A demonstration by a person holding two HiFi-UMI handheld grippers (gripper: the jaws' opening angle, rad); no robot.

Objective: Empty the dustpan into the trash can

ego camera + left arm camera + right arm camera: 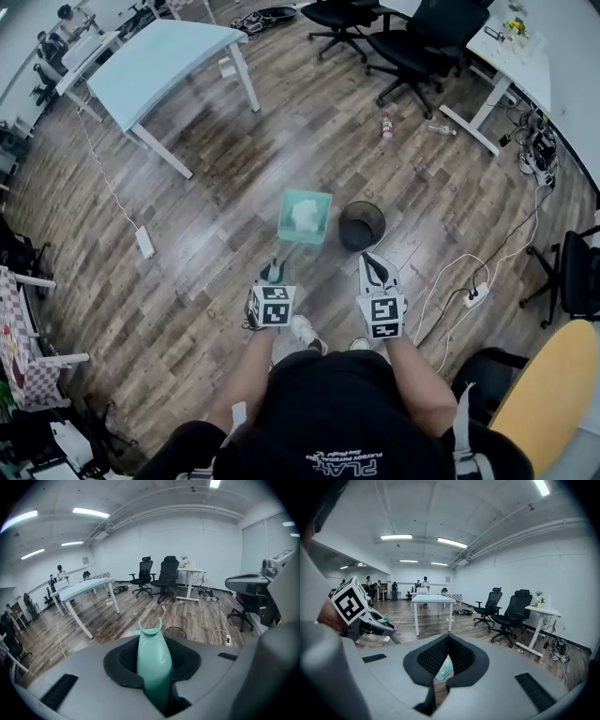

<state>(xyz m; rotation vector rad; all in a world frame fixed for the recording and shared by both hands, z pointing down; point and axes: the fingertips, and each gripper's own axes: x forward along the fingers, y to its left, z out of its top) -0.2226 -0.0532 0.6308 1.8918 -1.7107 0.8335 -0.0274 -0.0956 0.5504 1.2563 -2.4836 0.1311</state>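
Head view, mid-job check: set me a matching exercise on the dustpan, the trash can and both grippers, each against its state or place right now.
Things:
1. dustpan
2. trash can
3. left gripper
4. right gripper

States:
A. jaws together, nothing held
B. black and round, standing on the floor
C. teal, with white scraps inside
D. shut on the teal handle

Pairs: 1-C, 2-B, 3-D, 4-A
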